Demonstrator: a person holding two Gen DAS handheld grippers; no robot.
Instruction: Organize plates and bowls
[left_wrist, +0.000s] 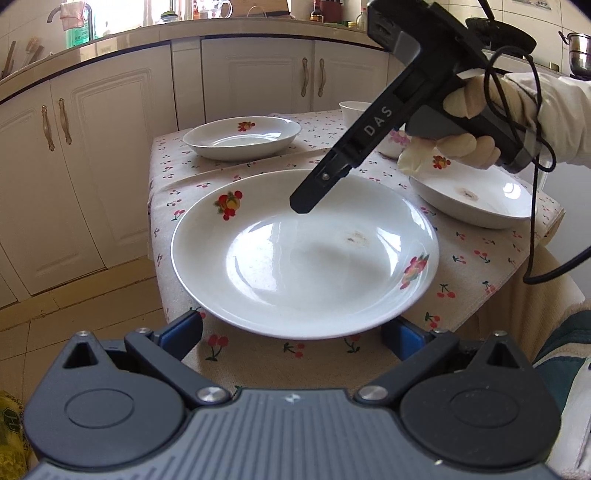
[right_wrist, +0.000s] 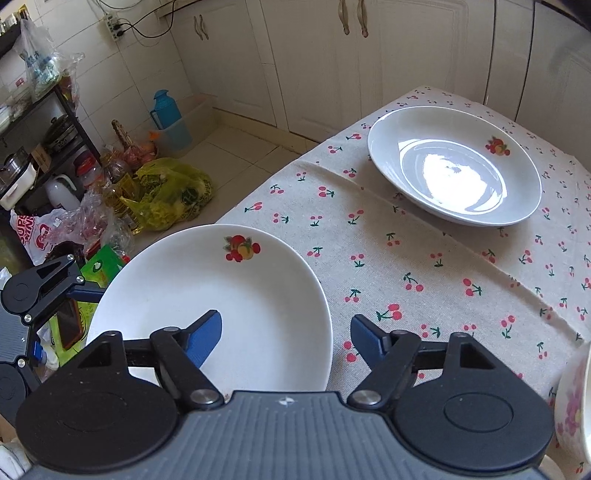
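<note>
**Ana:** Left wrist view puts the wide, shallow white glazed plate with red-and-orange fruit decals (left_wrist: 304, 254) in the middle of the frame, lying on the cherry-print cloth over the small table (left_wrist: 476, 295), its near rim at the table's edge.

**Ben:** How would it handle?

**Ana:** Ceramic by the look, so stiff, fairly heavy, breakable and slick with glaze. I'd take it by the rim, one finger over and one under, and lift it level.

**Ben:** And the tongs?

**Ana:** The left gripper (left_wrist: 295, 334) is spread wide, its blue pads either side of the near rim, gripping nothing. The right gripper (right_wrist: 286, 338) is also agape and empty in its own view at lower centre, one pad over the plate's basin, the other over the cloth past the rim.

**Ben:** What else is around?

**Ana:** A second matching white plate (left_wrist: 242, 137) sits at the table's far side, upper centre. A third white plate (left_wrist: 476, 201) lies at the right. A small white bowl with pink flowers (left_wrist: 393, 142) stands behind the right tool, partly hidden. All seem well apart, so stacking looks not yet begun.
</note>
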